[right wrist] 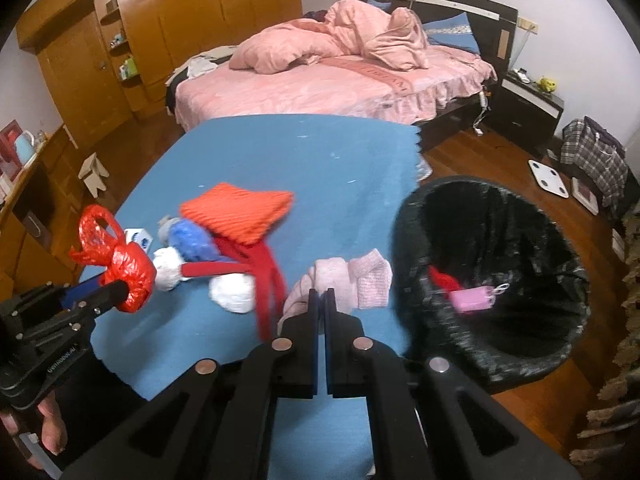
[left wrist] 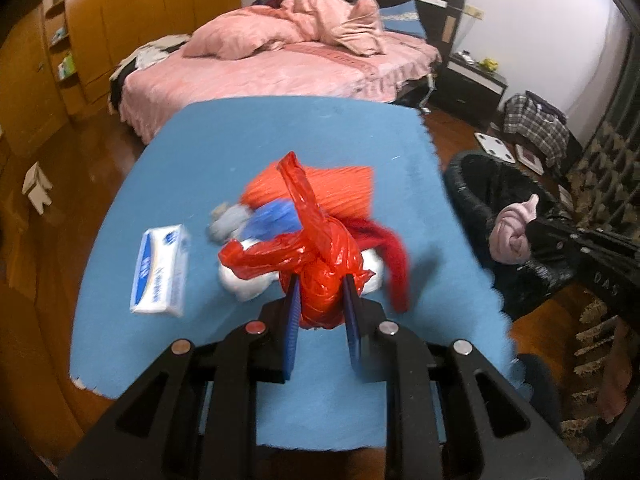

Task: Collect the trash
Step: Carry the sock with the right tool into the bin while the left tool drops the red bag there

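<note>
A knotted red plastic bag (left wrist: 320,276) is lifted above the blue table (left wrist: 224,152), with my left gripper (left wrist: 320,294) shut on it below the knot. The right wrist view shows that left gripper (right wrist: 124,288) and the red bag (right wrist: 128,268) at the left table edge. My right gripper (right wrist: 323,294) is shut on a bunched pink cloth (right wrist: 344,280), next to the black-lined bin (right wrist: 492,216). In the left wrist view the pink cloth (left wrist: 512,236) hangs from the right gripper (left wrist: 534,232) in front of the bin (left wrist: 480,184). A pink item (right wrist: 472,298) lies in the bin.
A plush toy with an orange knitted hat (right wrist: 240,212) and red scarf lies mid-table, beside a tissue box (left wrist: 162,270). Behind the table is a pink bed (right wrist: 332,80), with a wooden wardrobe (right wrist: 160,20) on the left. A small stool (right wrist: 94,174), a white scale (right wrist: 548,178) and a plaid bag (right wrist: 596,160) stand on the floor.
</note>
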